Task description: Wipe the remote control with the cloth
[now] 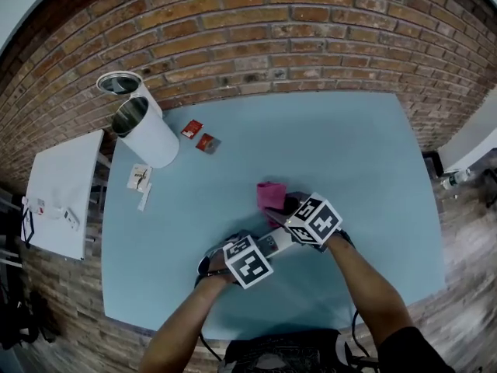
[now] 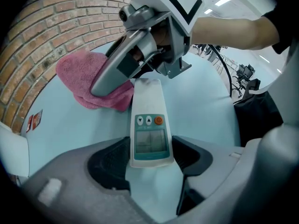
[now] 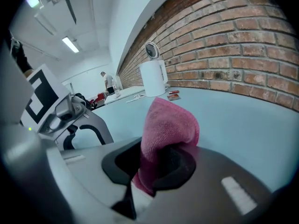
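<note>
Sensibly, your left gripper (image 2: 150,157) clasped the remote control (image 2: 149,125) by its sides while your right gripper (image 3: 159,161) pinched the cloth (image 3: 170,125), so firm lengthwise strokes looked best.

One remote control (image 2: 148,129), one cloth (image 2: 88,80), two grippers (image 2: 150,164) (image 3: 156,164), two red packets (image 1: 192,128) (image 1: 207,143), one bin (image 1: 155,140).

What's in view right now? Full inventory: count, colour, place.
table: 1, light blue, centre of head view
brick wall: 1, red-brown, behind table
bin: 1, white, lid open, table's far left
packets: 2, red, beside bin
paper slips: 2, white, near bin
remote control: 1, white, orange button, between left claw's jaws
cloth: 1, pink, in right claw, at remote's far end
left claw: 1, grey, shut on remote control
right claw: 1, grey, shut on cloth
</note>
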The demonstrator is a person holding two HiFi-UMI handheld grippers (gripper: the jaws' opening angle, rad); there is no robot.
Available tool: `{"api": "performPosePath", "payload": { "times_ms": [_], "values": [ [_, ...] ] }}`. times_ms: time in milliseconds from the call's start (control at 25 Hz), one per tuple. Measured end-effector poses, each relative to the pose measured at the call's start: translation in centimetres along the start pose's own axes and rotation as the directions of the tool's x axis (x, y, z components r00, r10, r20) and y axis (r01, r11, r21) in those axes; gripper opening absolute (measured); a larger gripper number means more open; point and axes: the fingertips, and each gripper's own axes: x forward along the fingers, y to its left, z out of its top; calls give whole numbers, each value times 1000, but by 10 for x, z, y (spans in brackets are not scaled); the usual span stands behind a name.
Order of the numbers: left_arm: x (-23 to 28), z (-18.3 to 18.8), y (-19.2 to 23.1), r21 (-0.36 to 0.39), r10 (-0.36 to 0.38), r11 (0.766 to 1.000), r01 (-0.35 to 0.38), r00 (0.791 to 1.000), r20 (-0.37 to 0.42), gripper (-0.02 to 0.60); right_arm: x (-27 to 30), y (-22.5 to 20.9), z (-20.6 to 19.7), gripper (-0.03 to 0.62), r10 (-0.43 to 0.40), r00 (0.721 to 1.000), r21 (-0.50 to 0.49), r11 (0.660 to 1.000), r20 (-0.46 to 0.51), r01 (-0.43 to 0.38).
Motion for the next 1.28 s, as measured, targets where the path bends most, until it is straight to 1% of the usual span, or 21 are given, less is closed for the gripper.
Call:
{"api": "performPosePath", "payload": {
  "times_ms": [160, 240, 320, 400, 480, 600, 720, 800, 920, 1040, 1160, 1280],
  "values": [
    [0, 0, -2, 3, -3, 1000, 3, 1000, -8, 284, 0, 4, 0, 64, 5, 1000, -27, 1000, -15, -6],
    [0, 0, -2, 6, -4, 1000, 4, 1000, -13, 284, 2, 9, 1, 64, 8, 999, -67, 998, -32, -10],
    [0, 0, -1, 5, -3, 1000, 3, 1000, -14, 285, 7, 19, 2, 64, 24, 998, -125, 992, -58, -31],
    [0, -1, -2, 3, -3, 1000, 3, 1000, -15, 284, 14, 32, 3, 64, 56, 996, -156, 985, -76, -67],
    [0, 0, -2, 2, -2, 1000, 3, 1000, -15, 284, 19, 42, 4, 64, 82, 993, -162, 982, -83, -95],
    [1, 0, -2, -1, 0, 1000, 0, 1000, -14, 284, 24, 52, 5, 64, 101, 992, -171, 979, -81, -114],
    [1, -1, -1, -3, 3, 1000, -3, 1000, -12, 284, 27, 58, 7, 64, 111, 991, -164, 979, -75, -122],
    [0, -2, -1, -5, 5, 1000, -5, 1000, -12, 284, 27, 59, 8, 64, 105, 992, -153, 982, -66, -114],
    [1, -2, -1, -13, 1, 1000, -1, 1000, -15, 282, 23, 52, 10, 64, 62, 998, -127, 990, -22, -64],
    [0, -4, 0, -28, -7, 1000, 7, 1000, -5, 281, 2, 38, 16, 65, -19, 997, -42, 999, 75, 22],
    [-1, -5, 1, -50, -5, 999, 5, 1000, 3, 278, -35, 23, 12, 64, -114, 979, 74, 992, 166, 103],
    [-3, -2, 2, -96, -28, 995, 30, 999, 21, 278, -75, 11, -4, 64, -213, 952, 160, 971, 221, 180]
  ]
}}
